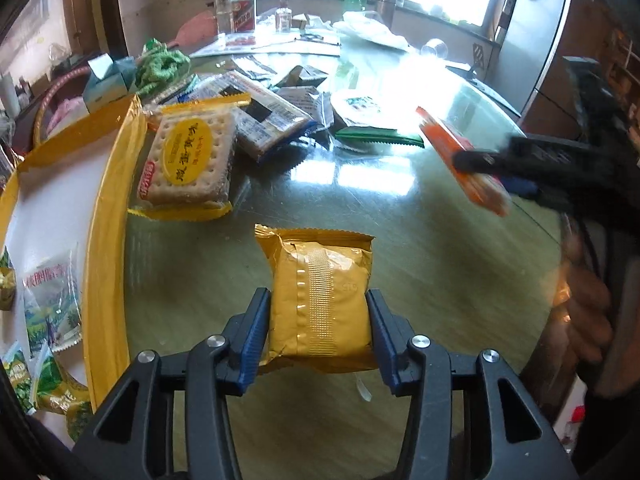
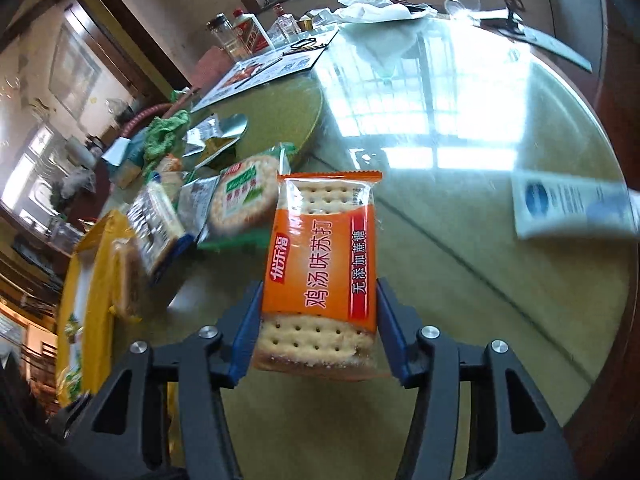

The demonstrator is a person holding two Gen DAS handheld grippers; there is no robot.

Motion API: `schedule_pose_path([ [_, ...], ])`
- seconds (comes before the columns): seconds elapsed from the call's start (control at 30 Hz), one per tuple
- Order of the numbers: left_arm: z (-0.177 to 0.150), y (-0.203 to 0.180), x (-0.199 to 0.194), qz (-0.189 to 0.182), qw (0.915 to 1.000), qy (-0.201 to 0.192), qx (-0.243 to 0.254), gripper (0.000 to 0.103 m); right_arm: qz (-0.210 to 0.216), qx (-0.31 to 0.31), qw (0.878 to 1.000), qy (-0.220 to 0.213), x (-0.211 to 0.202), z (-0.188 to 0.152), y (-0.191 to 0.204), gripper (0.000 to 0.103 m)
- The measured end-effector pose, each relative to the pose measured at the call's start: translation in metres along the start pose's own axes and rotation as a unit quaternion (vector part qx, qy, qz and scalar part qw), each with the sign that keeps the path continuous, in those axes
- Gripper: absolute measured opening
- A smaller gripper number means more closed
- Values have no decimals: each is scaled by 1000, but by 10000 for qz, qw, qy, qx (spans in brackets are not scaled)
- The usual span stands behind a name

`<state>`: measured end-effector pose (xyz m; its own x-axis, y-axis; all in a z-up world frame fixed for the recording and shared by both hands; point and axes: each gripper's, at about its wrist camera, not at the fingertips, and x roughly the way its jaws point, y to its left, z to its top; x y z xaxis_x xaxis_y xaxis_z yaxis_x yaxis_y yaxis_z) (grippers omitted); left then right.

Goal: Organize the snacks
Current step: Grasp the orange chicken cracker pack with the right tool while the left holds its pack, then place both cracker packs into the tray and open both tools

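Observation:
My left gripper (image 1: 319,320) is shut on a gold foil snack packet (image 1: 320,296), held above the glass table. My right gripper (image 2: 318,320) is shut on an orange cracker packet (image 2: 320,272), held above the table; it also shows blurred at the right of the left wrist view (image 1: 460,160). A yellow-rimmed box (image 1: 108,208) at the left holds several green and clear snack bags (image 1: 48,308). A yellow cracker packet (image 1: 188,160) lies beside the box. More packets (image 1: 272,120) lie in a pile behind it, including a green round-cracker packet (image 2: 240,200).
Bottles and jars (image 1: 236,8), papers, a white plastic bag (image 1: 372,32) and a green cloth (image 1: 160,68) crowd the far side of the round glass table (image 1: 400,240). A white leaflet (image 2: 568,204) lies at the right. A tissue box (image 1: 108,80) stands at the left.

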<state>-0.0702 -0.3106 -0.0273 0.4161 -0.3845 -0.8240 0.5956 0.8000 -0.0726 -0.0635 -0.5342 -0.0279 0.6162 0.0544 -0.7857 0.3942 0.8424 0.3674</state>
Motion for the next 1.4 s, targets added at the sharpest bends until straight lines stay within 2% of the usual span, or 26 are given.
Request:
schedule_pose_path([
  [0.1, -2, 3, -5, -104, 9999, -94, -98, 43, 215, 100, 9997, -84, -14, -19, -1, 55],
  [0.17, -3, 8, -17, -350, 9987, -219, -301, 42, 404, 35, 9990, -191, -27, -28, 6, 54],
  [0.23, -4, 17, -39, -595, 9956, -443, -567, 42, 598, -179, 9975, -336, -45, -36, 23, 54],
  [0.37, -5, 41, -91, -737, 9879, -973, -961, 42, 979, -546, 9924, -508, -70, -39, 61, 54],
  [0.5, -4, 79, -130, -610, 9806, -1286, -1346, 43, 1358, -1074, 9837, -490, -79, -43, 107, 54],
  [0.67, 1, 142, -146, -226, 9680, -1553, -1958, 43, 1747, -1559, 9719, -231, -62, -45, 171, 54],
  [0.77, 9, 190, -134, -177, 9574, -1456, -2489, 43, 1776, -1881, 9659, -144, -38, -41, 212, 54],
  [0.87, 21, 230, -108, -366, 9481, -1260, -2898, 43, 1726, -2033, 9638, 45, -13, -34, 242, 54],
  [0.97, 31, 250, -77, -360, 9468, -975, -3046, 43, 1462, -2295, 9622, 101, 18, -29, 276, 53],
  [1.0, 32, 253, -68, -346, 9482, -857, -3040, 43, 1358, -2355, 9623, 113, 23, -29, 281, 53],
  [1.1, 32, 265, -47, -294, 9449, -627, -3201, 43, 986, -2540, 9620, 165, 52, -28, 299, 53],
  [1.17, 30, 268, -35, -204, 9446, -436, -3247, 43, 777, -2541, 9634, 346, 73, -28, 307, 53],
  [1.33, 26, 275, -23, -54, 9450, -131, -3268, 43, 552, -2637, 9619, 475, 92, -39, 317, 53],
  [1.4, 22, 280, -22, -129, 9427, -95, -3333, 44, 484, -2675, 9613, 448, 95, -42, 319, 54],
])
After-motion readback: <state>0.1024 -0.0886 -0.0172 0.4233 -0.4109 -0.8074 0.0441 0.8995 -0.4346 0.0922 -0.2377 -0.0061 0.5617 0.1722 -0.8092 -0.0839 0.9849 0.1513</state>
